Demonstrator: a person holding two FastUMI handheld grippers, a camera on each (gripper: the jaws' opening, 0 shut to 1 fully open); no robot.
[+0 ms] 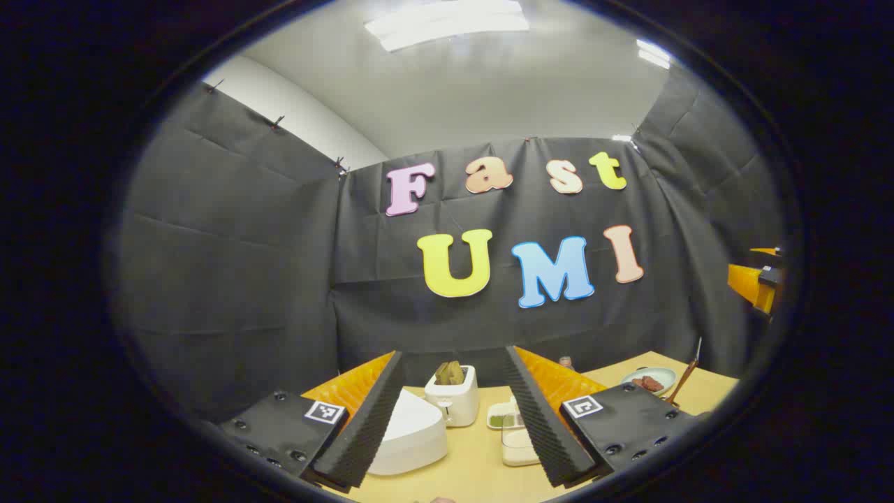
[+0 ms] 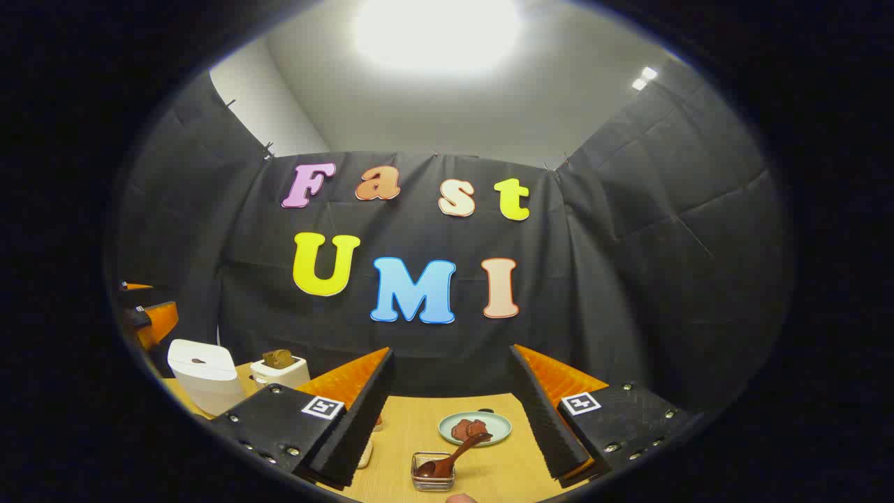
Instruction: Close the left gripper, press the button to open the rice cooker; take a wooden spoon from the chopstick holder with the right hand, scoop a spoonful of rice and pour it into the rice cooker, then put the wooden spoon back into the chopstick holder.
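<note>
Left gripper view. The left gripper (image 1: 454, 419) hangs over the table (image 1: 475, 468) with its jaws spread wide and nothing between them. Nearest, at about 7 o'clock and just inside the left finger, sits the white rice cooker (image 1: 408, 433), lid down. Beside it toward the middle stands a white toaster (image 1: 454, 398) with bread in its slots. Toward 5 o'clock, against the right finger, a clear lidded box (image 1: 518, 443) and a small tray with green contents (image 1: 501, 416) lie on the wood. Farther off at 4 o'clock a plate (image 1: 651, 381) holds something dark red, and the wooden spoon (image 1: 683, 381) slants upward beside it; the holder it stands in is hidden behind the finger mount. At 3 o'clock, at the rim, part of the right gripper (image 1: 754, 283) shows.

Right gripper view. The right gripper (image 2: 450, 419) is also opened wide, empty. Nearest, at 6 o'clock, is a small wire chopstick holder (image 2: 433, 474) on the table, with the spoon leaning in it, handle tilted up toward 1 o'clock. Just behind it is the plate. Toward 8 o'clock, past the left finger, stand the rice cooker and, behind it, the toaster. At 9 o'clock, at the rim, part of the left gripper shows. The black cloth wall (image 2: 628, 279) closes the far side.
</note>
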